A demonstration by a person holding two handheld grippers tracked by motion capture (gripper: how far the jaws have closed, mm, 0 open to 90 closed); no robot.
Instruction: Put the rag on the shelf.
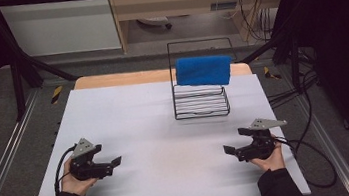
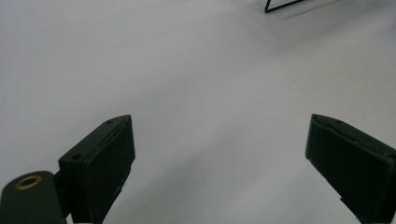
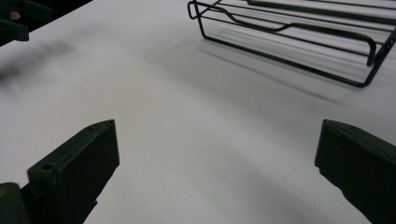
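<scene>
A blue cloth (image 1: 204,70) hangs over the upright back frame of a black wire rack (image 1: 201,101) at the back centre of the white table (image 1: 139,112). My left gripper (image 1: 108,155) rests low over the table's front left, held in a hand, jaws open and pointing inward with nothing between them. My right gripper (image 1: 236,141) mirrors it at the front right, also open and empty. In the left gripper view the gripper (image 2: 219,123) has its jaws wide over bare white surface. In the right gripper view the gripper (image 3: 217,126) is spread just short of the rack (image 3: 289,37).
A strip of wooden tabletop (image 1: 125,78) shows behind the white sheet. Black cables (image 1: 315,151) trail off the right side, and metal frame rails run along both sides. The left gripper (image 3: 14,23) appears at the far top left of the right gripper view.
</scene>
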